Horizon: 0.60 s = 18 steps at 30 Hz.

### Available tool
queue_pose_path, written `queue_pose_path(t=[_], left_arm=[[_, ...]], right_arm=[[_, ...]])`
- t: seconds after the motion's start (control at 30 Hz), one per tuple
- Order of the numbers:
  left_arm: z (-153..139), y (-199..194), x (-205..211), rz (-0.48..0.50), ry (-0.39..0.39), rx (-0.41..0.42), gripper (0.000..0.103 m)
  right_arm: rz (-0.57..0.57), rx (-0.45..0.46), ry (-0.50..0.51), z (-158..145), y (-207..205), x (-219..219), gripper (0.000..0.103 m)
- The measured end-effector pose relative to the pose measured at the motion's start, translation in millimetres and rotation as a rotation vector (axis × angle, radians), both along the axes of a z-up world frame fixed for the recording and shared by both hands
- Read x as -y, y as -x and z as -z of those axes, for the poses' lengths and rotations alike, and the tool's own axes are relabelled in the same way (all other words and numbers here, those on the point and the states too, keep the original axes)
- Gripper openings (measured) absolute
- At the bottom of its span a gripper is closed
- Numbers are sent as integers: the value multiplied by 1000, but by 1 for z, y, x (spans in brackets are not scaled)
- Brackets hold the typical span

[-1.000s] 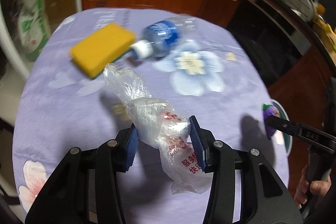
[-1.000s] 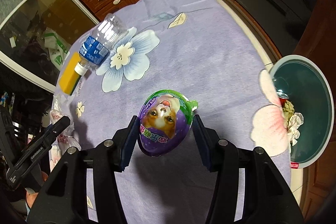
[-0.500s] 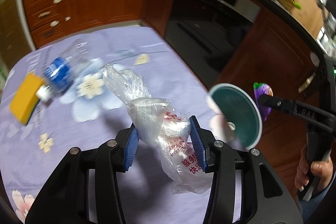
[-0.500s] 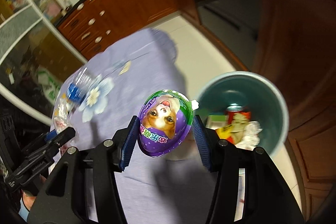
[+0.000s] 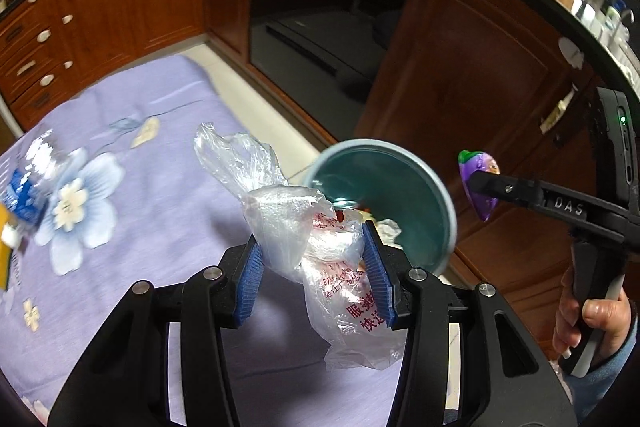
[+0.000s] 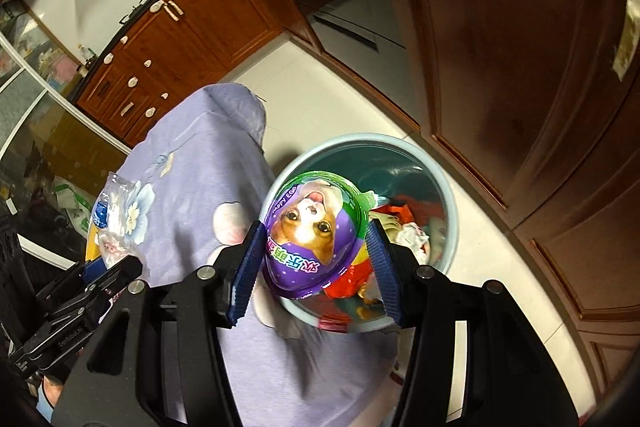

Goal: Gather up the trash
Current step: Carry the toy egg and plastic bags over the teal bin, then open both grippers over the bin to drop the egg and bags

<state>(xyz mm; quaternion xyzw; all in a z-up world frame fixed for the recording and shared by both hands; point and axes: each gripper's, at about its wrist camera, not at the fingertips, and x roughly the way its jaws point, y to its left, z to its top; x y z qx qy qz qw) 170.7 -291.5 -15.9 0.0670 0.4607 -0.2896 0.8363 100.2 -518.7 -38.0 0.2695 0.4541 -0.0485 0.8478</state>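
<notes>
My left gripper [image 5: 314, 277] is shut on a crumpled clear plastic bag [image 5: 304, 223] with red print, held above the table's right edge near the teal trash bin [image 5: 424, 195]. My right gripper [image 6: 314, 261] is shut on a purple egg-shaped package [image 6: 310, 231] with a dog picture and holds it directly over the bin [image 6: 448, 211], which holds a can and other trash. The right gripper with the purple egg [image 5: 480, 183] also shows in the left wrist view, beyond the bin. The left gripper [image 6: 108, 267] with the bag shows at the left of the right wrist view.
A table with a purple flowered cloth [image 5: 132, 195] carries a plastic water bottle [image 5: 28, 183] and a yellow sponge [image 5: 3, 239] at its far left. Wooden kitchen cabinets [image 5: 472, 75] and an oven [image 5: 320, 7] stand behind the bin. The floor is light tile [image 6: 360, 95].
Both grippers swung from over the table toward the bin. The purple egg went from beside the bin to right above it. The bag moved nearer the bin's rim.
</notes>
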Motion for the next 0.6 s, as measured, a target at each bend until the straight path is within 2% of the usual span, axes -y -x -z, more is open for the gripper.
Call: queue_pose_path(t=[0.2,0.43,0.57,0.6], left_arm=[[15,-4,48,80,7,-32,48],[29,-10,80,133,-6,-62,51],[32,-15,87,130,-2,-56,69],[33,-16,87,123,1,-56,71]], right_arm=[[13,-31,6,5,-1,18,50],[35,-50,-2,13,-5,35,50],[33,-58,0,14,-10,37,50],[33,-59,1,15,-11,37,50]])
